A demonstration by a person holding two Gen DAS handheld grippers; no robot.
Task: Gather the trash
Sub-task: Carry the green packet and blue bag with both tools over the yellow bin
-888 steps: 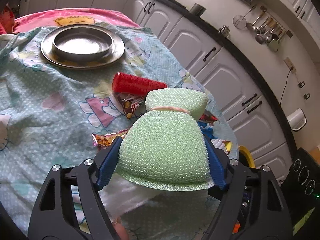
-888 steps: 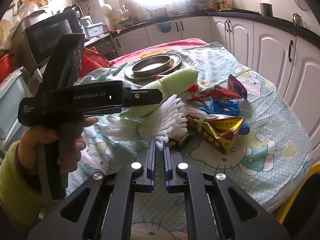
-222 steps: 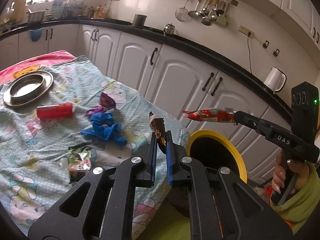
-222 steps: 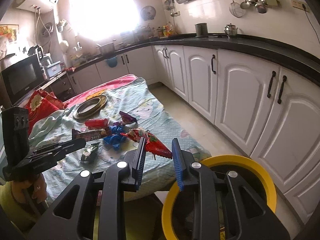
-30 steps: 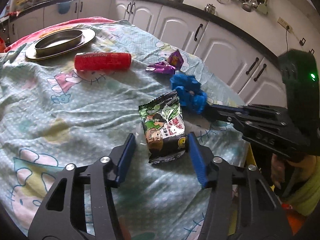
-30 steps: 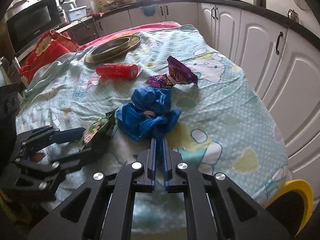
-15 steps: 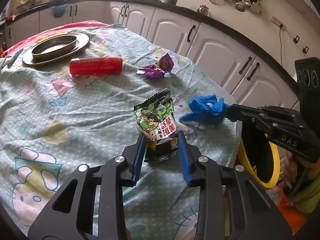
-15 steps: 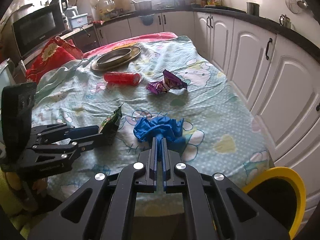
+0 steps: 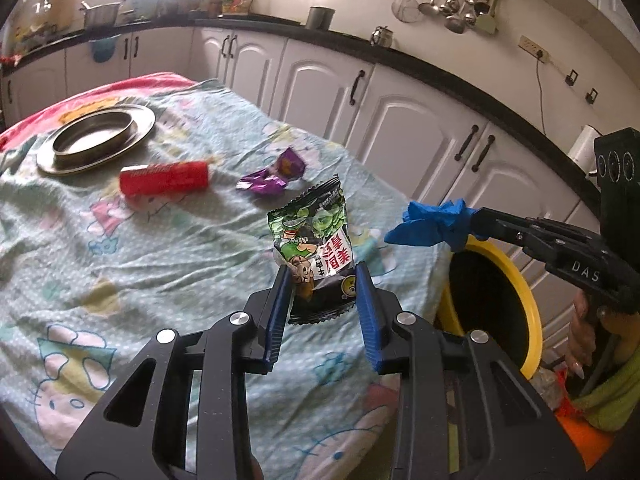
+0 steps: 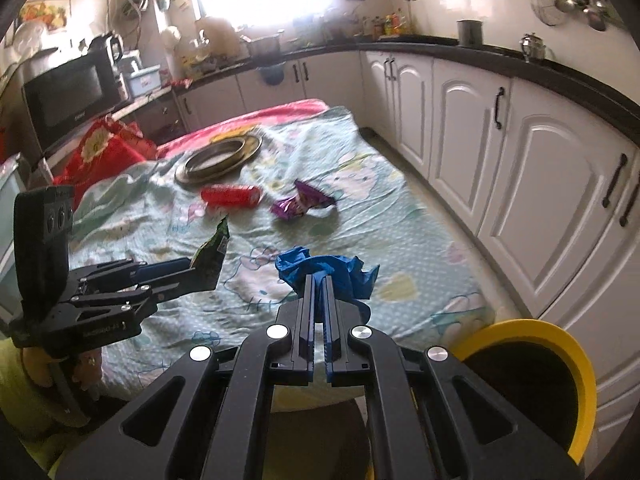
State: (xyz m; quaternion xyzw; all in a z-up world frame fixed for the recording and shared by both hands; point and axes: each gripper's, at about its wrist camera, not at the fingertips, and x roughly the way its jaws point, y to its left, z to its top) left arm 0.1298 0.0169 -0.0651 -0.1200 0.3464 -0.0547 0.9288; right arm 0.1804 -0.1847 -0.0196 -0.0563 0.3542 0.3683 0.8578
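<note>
Left gripper (image 9: pixel 322 276): jaws partly closed, pressing both side edges of a green snack packet (image 9: pixel 314 240), which is held upright, lifted clear of the cloth-covered surface (image 9: pixel 160 264).

Right gripper (image 10: pixel 317 280): jaws fully closed, pinching a crumpled blue wrapper (image 10: pixel 326 270), also held off the surface.

Landmark: yellow-rimmed bin (image 10: pixel 532 376), standing below the near edge of the surface. Blue wrapper hangs just beside the bin's rim; green packet further from it, over the surface.

On the surface, beyond the bin: purple wrapper (image 10: pixel 298 200), red tube (image 10: pixel 230 196) beside it, metal plate (image 10: pixel 218 160) farthest away.
</note>
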